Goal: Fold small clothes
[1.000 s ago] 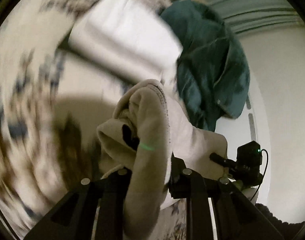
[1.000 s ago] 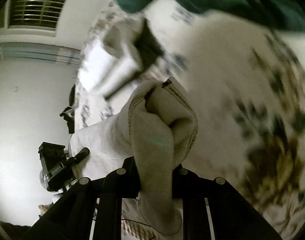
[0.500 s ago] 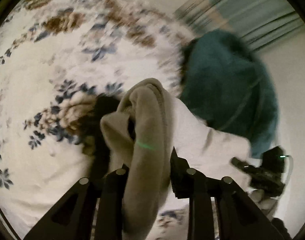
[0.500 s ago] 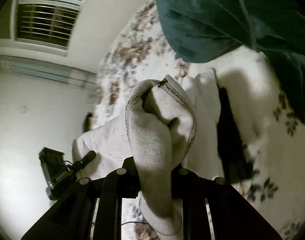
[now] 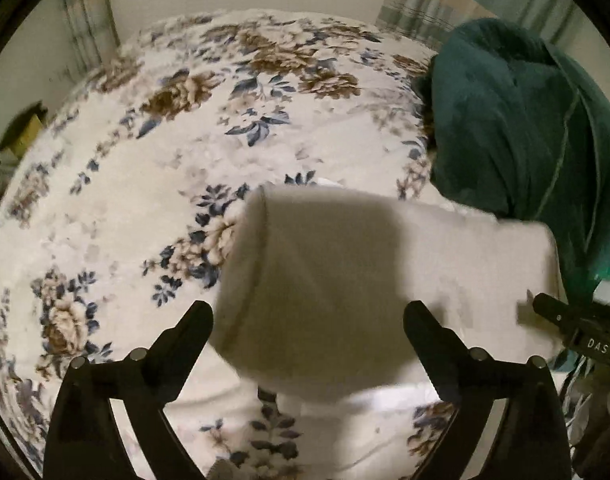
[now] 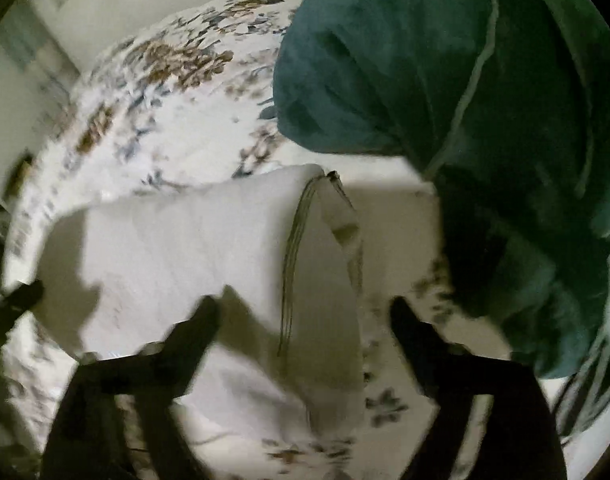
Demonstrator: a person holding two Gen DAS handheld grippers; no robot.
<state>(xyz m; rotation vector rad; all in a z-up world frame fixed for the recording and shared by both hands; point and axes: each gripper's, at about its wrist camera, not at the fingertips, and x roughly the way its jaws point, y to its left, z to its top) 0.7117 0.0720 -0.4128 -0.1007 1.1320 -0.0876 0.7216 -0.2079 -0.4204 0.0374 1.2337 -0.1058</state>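
With both your left gripper (image 5: 307,320) and right gripper (image 6: 303,312) spread wide and empty, smooth the cream garment (image 5: 385,280) lying beside the green blanket (image 5: 525,120) before creasing it.

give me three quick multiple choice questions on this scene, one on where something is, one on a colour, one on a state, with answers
1. In the left wrist view, where does the dark green garment lie relative to the cream cloth?
A. up and to the right of it
B. under it
C. to its left

2. What colours are the flowers on the bedspread?
A. red and pink
B. brown and blue
C. plain yellow

3. How are the left gripper and right gripper?
A. both shut on cloth
B. one shut, one open
C. both open

Answers: 1 A, it sits at the cloth's upper right corner. 2 B, brown blooms with blue leaves show. 3 C, the fingers stand wide apart in each view.
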